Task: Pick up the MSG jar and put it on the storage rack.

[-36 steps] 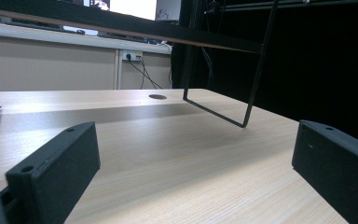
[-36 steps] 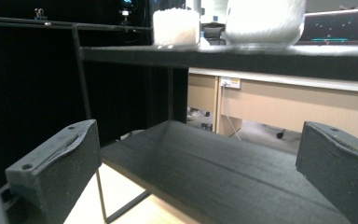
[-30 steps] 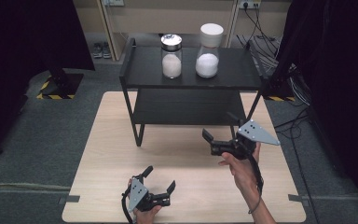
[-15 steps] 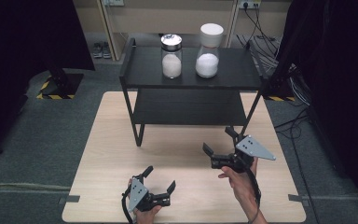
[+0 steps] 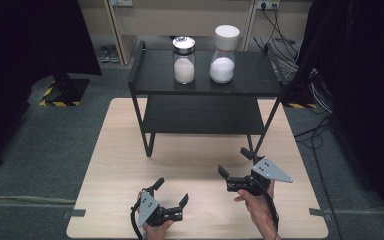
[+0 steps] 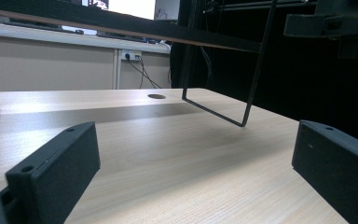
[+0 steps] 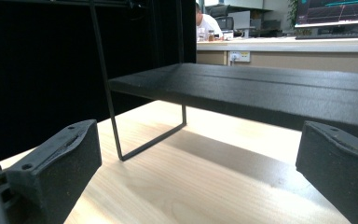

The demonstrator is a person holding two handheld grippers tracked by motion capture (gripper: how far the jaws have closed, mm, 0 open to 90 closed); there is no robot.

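Observation:
A black two-tier shelf (image 5: 250, 75) stands at the back of the wooden table (image 5: 120, 150). Its top board carries a silver-lidded glass jar (image 5: 184, 60) and a white-lidded jar (image 5: 223, 54), both holding white powder. Near the table's front edge my left gripper (image 5: 171, 190) is open and holds nothing. To its right, in front of the shelf's right leg, my right gripper (image 5: 234, 161) is also open with nothing in it. In the left gripper view the open left gripper (image 6: 193, 140) faces the shelf leg (image 6: 256, 70). In the right gripper view the open right gripper (image 7: 196, 144) faces the lower board (image 7: 261, 88).
The shelf's thin black legs (image 5: 147, 135) rest on the table. A round cable hole (image 6: 156, 96) lies in the tabletop. Grey carpet (image 5: 40, 150) surrounds the table, with cables (image 5: 325, 135) on the floor at the right. The other gripper (image 6: 335, 23) hangs at the upper right of the left gripper view.
My right gripper has come back from the shelf toward the table's front edge and sunk lower. The left gripper has stayed in place.

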